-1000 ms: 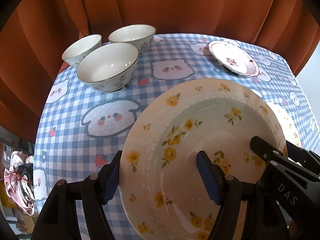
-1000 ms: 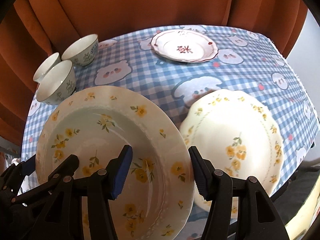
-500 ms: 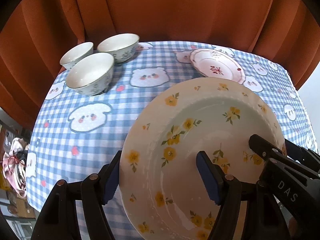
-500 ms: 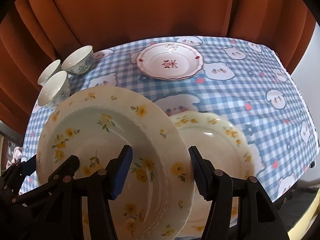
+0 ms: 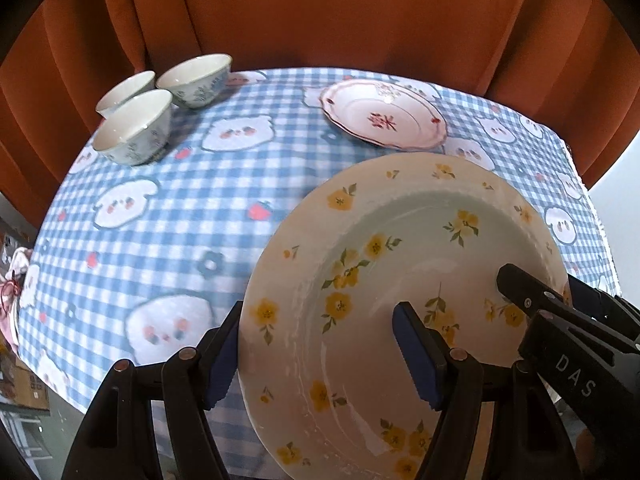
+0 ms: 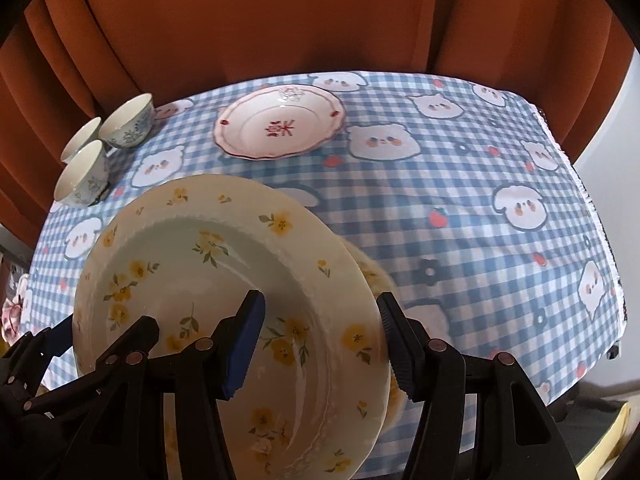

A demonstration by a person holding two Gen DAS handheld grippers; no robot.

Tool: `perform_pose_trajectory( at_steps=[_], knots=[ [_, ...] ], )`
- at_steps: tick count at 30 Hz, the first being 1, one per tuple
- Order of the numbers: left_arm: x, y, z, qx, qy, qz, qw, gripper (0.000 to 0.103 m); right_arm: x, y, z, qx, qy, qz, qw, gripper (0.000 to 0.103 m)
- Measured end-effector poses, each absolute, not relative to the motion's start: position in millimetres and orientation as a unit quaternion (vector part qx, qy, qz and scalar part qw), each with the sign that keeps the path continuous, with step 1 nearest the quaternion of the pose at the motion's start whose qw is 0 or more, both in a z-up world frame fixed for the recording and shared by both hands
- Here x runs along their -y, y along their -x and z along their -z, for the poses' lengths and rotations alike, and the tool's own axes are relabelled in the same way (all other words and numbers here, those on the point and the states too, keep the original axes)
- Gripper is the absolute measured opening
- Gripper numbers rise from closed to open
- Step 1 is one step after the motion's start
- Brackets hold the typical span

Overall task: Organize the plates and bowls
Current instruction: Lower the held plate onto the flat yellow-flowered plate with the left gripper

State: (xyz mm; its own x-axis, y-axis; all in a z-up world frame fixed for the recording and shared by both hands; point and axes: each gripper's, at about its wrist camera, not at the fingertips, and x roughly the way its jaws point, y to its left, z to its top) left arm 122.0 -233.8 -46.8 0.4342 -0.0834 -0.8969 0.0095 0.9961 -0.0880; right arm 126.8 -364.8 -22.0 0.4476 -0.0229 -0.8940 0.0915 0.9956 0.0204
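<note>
Both grippers hold one large yellow-flowered plate (image 5: 400, 280) above the table. My left gripper (image 5: 320, 352) is shut on its left rim; my right gripper (image 6: 316, 344) is shut on its right rim. The plate also shows in the right wrist view (image 6: 224, 272). A second yellow-flowered plate (image 6: 374, 276) lies on the table, almost wholly hidden beneath the held one. A pink-rimmed plate with a red motif (image 5: 384, 114) (image 6: 280, 124) lies at the back. Three white bowls (image 5: 136, 128) (image 6: 84, 176) stand at the back left.
The table carries a blue checked cloth with bear faces (image 6: 500, 240). Orange curtains (image 5: 340, 12) hang close behind it. The cloth's right edge (image 6: 600, 240) and front edge drop off. Cluttered floor items show past the left edge (image 5: 12, 280).
The held plate has moved right, over the second yellow-flowered plate, which it now nearly covers. Both cameras have risen and pulled back, so the bowls and the pink plate look smaller.
</note>
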Motion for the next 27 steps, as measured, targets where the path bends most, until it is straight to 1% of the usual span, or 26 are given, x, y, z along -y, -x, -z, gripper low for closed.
perform_pose_trajectory(
  at_steps=[12, 27],
  knots=[
    [276, -120, 72, -0.557, 0.053, 0.025, 0.829, 0.072, 411, -126, 45, -0.547, -0.020, 0.032, 0.836, 0.062],
    [289, -135, 94, -0.582, 0.050, 0.013, 0.811, 0.075, 423, -143, 64, -0.565, -0.008, 0.025, 0.824, 0.062]
  ],
)
